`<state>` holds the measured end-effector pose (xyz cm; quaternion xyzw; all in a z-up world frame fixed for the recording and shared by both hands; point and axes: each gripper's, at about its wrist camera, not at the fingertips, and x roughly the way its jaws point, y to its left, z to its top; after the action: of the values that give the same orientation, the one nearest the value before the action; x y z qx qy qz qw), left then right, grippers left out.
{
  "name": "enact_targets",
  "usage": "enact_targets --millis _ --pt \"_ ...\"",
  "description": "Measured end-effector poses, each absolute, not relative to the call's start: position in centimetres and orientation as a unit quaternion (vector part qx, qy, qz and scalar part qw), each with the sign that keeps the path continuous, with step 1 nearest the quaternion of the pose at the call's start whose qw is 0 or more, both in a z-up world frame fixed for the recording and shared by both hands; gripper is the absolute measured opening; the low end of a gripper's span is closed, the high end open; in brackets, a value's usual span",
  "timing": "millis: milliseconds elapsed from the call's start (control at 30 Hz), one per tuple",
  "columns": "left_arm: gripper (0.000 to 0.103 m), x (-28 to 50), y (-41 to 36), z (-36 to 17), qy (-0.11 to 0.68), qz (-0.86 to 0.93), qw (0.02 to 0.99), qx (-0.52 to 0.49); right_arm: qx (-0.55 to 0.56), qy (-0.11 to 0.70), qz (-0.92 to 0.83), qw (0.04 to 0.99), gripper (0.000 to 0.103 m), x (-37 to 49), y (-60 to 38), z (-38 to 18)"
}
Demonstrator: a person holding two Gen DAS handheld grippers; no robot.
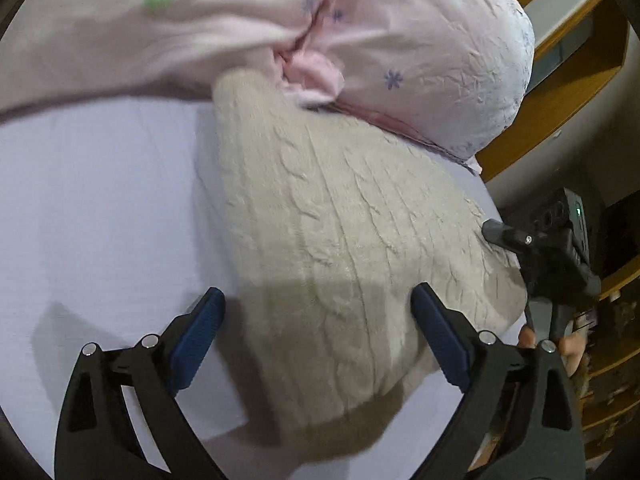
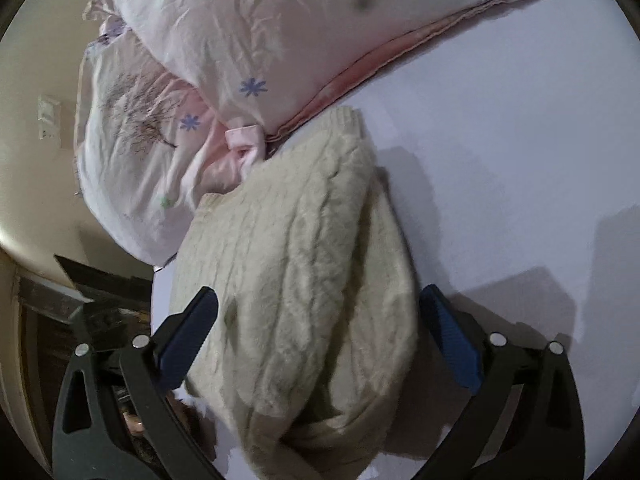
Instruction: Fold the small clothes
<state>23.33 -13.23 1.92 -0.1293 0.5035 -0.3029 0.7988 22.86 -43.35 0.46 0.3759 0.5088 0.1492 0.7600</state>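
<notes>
The left hand-held gripper is released, jaws wide apart above the near edge of a cream cable-knit sweater lying folded on the pale bed sheet. The right hand-held gripper is likewise spread wide and grasps nothing, over the same sweater, whose near end is partly hidden under shadow. Beyond it, pink flower-print pillows cover the garment's far edge, blurred in the left view.
</notes>
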Motion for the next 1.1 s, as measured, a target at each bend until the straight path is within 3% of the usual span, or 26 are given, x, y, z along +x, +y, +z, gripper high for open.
enact_targets --millis 33,67,100,167,233,300,400,467,500,567,600,667,767,867,1033,1067,1100 --pt "0.097 23.3 -13.6 1.9 0.489 -0.308 0.805 -0.134 0.372 0.509 0.151 0.762 0.051 22.8 -43.0 0.1" --pt "0.093 23.7 -14.0 1.6 0.487 -0.321 0.800 -0.143 0.367 0.500 0.155 0.769 0.042 22.6 -42.8 0.2" --pt "0.083 23.9 -14.0 1.5 0.481 -0.318 0.805 -0.144 0.366 0.493 0.161 0.772 0.037 22.3 -42.7 0.4" --pt "0.053 23.9 -12.9 1.9 0.476 -0.324 0.805 -0.146 0.362 0.471 0.179 0.784 0.031 21.7 -42.0 1.6" --pt "0.045 23.3 -11.0 2.9 0.464 -0.345 0.800 -0.159 0.350 0.449 0.208 0.795 0.030 21.3 -40.8 3.4" --pt "0.045 21.6 -8.4 4.7 0.431 -0.351 0.818 -0.151 0.339 0.437 0.246 0.796 0.030 21.1 -38.9 4.5" --pt "0.049 19.4 -5.0 6.1 0.395 -0.317 0.856 -0.107 0.281 0.457 0.268 0.800 0.032 21.8 -34.2 4.5" --pt "0.060 19.3 -4.2 5.3 0.398 -0.258 0.879 -0.052 0.227 0.486 0.224 0.814 0.045 22.4 -32.2 3.7" --pt "0.060 19.3 -3.7 4.7 0.410 -0.225 0.884 -0.029 0.180 0.493 0.168 0.834 0.054 22.2 -31.6 3.8" --pt "0.070 18.7 -2.1 4.0 0.414 -0.205 0.886 -0.035 0.155 0.448 0.124 0.872 0.070 20.3 -31.8 5.7" --pt "0.075 17.8 -1.4 4.2 0.402 -0.189 0.895 -0.037 0.154 0.424 0.117 0.885 0.071 19.1 -32.0 6.7" --pt "0.084 16.1 -0.8 5.0 0.380 -0.162 0.910 -0.028 0.179 0.383 0.169 0.890 0.085 16.5 -31.7 8.9" --pt "0.095 13.5 -1.3 5.4 0.368 -0.153 0.917 -0.019 0.192 0.408 0.273 0.850 0.090 14.8 -28.7 8.7" --pt "0.100 12.4 -3.3 5.1 0.379 -0.130 0.916 0.011 0.138 0.468 0.210 0.847 0.093 15.6 -26.4 5.7" --pt "0.102 11.0 -3.1 3.5 0.408 -0.081 0.908 0.041 0.162 0.465 0.161 0.855 0.093 14.0 -28.3 5.7" --pt "0.102 10.8 -3.1 3.2 0.415 -0.082 0.905 0.039 0.161 0.452 0.156 0.863 0.100 13.2 -28.5 6.2" --pt "0.102 10.7 -2.9 2.7 0.422 -0.086 0.902 0.032 0.157 0.442 0.146 0.871 0.101 12.1 -29.1 6.6"
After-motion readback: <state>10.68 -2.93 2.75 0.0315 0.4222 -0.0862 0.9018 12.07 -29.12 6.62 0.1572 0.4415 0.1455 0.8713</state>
